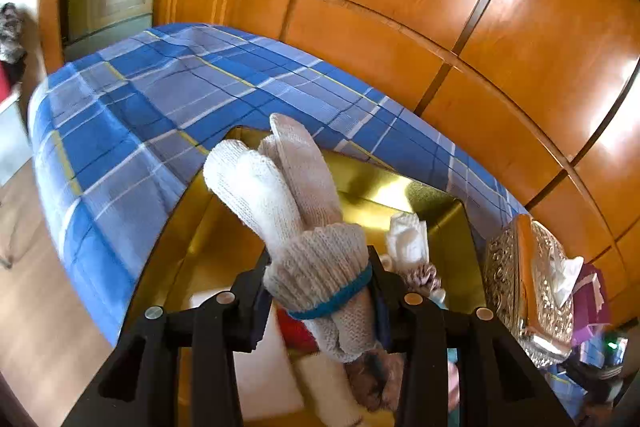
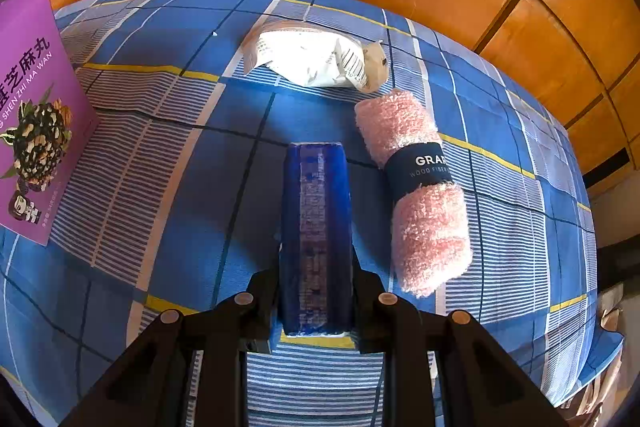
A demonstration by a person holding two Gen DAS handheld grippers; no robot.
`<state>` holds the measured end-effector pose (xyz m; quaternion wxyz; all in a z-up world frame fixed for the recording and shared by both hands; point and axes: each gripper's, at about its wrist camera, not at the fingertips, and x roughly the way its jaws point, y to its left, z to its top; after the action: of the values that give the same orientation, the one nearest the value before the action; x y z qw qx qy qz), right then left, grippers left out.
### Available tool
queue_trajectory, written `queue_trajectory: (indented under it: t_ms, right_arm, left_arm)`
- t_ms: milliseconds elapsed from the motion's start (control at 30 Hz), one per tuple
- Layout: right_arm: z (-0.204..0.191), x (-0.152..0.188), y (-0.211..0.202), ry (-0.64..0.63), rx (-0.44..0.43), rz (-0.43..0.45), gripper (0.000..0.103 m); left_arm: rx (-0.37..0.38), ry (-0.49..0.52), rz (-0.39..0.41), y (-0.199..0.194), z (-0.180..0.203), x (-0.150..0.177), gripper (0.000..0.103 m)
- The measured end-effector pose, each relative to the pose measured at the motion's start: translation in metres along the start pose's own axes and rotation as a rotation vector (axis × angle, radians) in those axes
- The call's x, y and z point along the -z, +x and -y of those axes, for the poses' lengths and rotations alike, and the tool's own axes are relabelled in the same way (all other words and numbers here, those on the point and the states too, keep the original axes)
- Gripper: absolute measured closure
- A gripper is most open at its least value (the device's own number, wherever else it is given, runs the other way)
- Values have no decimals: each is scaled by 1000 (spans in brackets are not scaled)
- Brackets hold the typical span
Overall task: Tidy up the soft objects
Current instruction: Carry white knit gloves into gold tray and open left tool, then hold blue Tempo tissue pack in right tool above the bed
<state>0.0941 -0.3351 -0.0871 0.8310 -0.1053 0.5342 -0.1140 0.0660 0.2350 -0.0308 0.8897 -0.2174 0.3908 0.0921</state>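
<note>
Where the left wrist view looks along its fingers, the left gripper (image 1: 320, 291) is clamped on a bundle of white knit gloves (image 1: 296, 211), jaws pressed against the cuff on both sides. Item: gloves, cream-white cotton knit, ribbed cuff edged with a teal band (image 1: 336, 297), fingers pointing up and away from the gripper. Beneath and ahead of the jaws lies a gold box (image 1: 368, 195), shiny-walled, set on a blue plaid cloth (image 1: 160, 107). Inside the box, just right of the gripper, sits a white crumpled tissue-like piece (image 1: 408, 239); below the jaws, blurred red, white and furry brown items are too unclear to name. Far right of the gripper stands an embossed silver tissue box (image 1: 528, 287). Orange wooden panels (image 1: 440, 7) rise beyond the cloth.

Right wrist view, none of the above visible except cloth and panelling. The right gripper (image 2: 316, 291) is closed on a dark blue folded block (image 2: 316, 235), upright between the jaws, with a paler worn strip down its face. Item: rolled pink towel (image 2: 420, 195), fluffy, bound by a navy paper band (image 2: 420, 167) printed in white, lying on the cloth just right of the gripper. Ahead of the gripper, beyond the towel's far end, lies a flat white packet (image 2: 312, 59) with a barcode. Far left stands a purple printed carton (image 2: 36, 115).
</note>
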Motion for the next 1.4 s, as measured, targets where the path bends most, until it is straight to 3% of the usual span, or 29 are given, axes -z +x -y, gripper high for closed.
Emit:
queue_trajectory:
  t_ms: [167, 233, 400, 533, 767, 1000, 1400]
  right_arm:
    - [0, 0, -1, -4, 3, 4, 79]
    - [-1, 1, -2, -2, 3, 4, 79]
    - [-1, 0, -1, -6, 3, 5, 79]
    - [-1, 0, 0, -6, 4, 4, 79]
    - [0, 0, -1, -6, 4, 5, 79]
    - [0, 0, -1, -9, 10, 7, 79]
    - [-1, 1, -2, -6, 15, 8, 79]
  left_arm:
    - [-36, 28, -34, 32, 7, -17, 55]
    - [-60, 29, -44, 39, 8, -16, 41]
    - [-107, 89, 13, 25, 13, -3, 30]
    - [-101, 149, 40, 6, 22, 12, 25]
    - [-58, 255, 105, -30, 51, 42, 22]
    - [-58, 301, 104, -42, 68, 61, 17]
    - [-46, 348, 92, -50, 76, 80, 17]
